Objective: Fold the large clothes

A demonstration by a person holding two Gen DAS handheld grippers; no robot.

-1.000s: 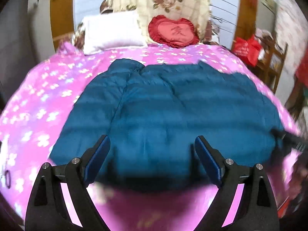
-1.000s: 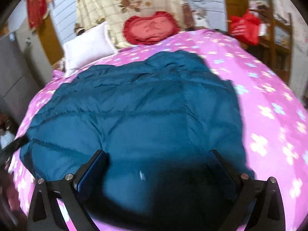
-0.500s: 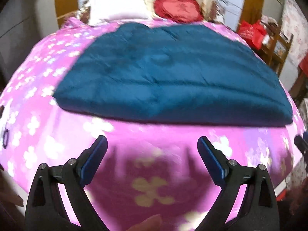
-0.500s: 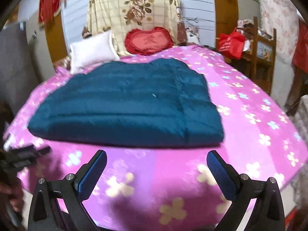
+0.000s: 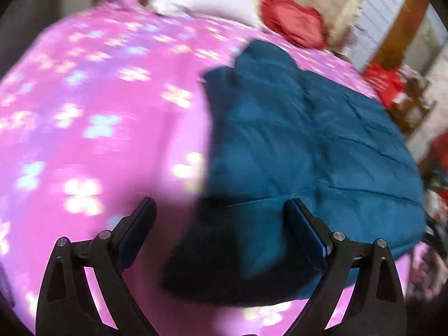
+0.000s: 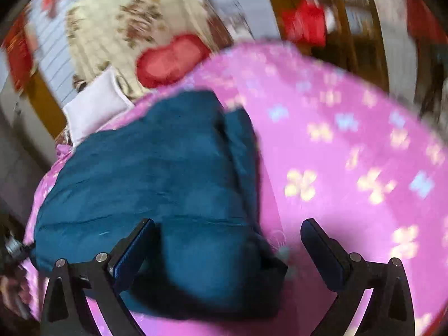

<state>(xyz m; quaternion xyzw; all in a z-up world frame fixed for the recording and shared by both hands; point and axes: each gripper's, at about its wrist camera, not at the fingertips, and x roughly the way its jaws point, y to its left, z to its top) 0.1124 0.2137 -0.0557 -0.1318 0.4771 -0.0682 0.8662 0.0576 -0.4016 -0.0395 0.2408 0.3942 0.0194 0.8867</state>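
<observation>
Half a second ago both grippers hung back off the bed's near edge; now the left gripper and right gripper, both wide and empty, straddle opposite near corners of the blue jacket (blurred), probably about to grasp for another fold.

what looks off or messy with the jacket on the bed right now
Nothing spilled or damaged. The teal jacket lies folded on the pink bedspread, though its far end is bunched and uneven. Both grippers, left and right, are open, holding nothing.
</observation>
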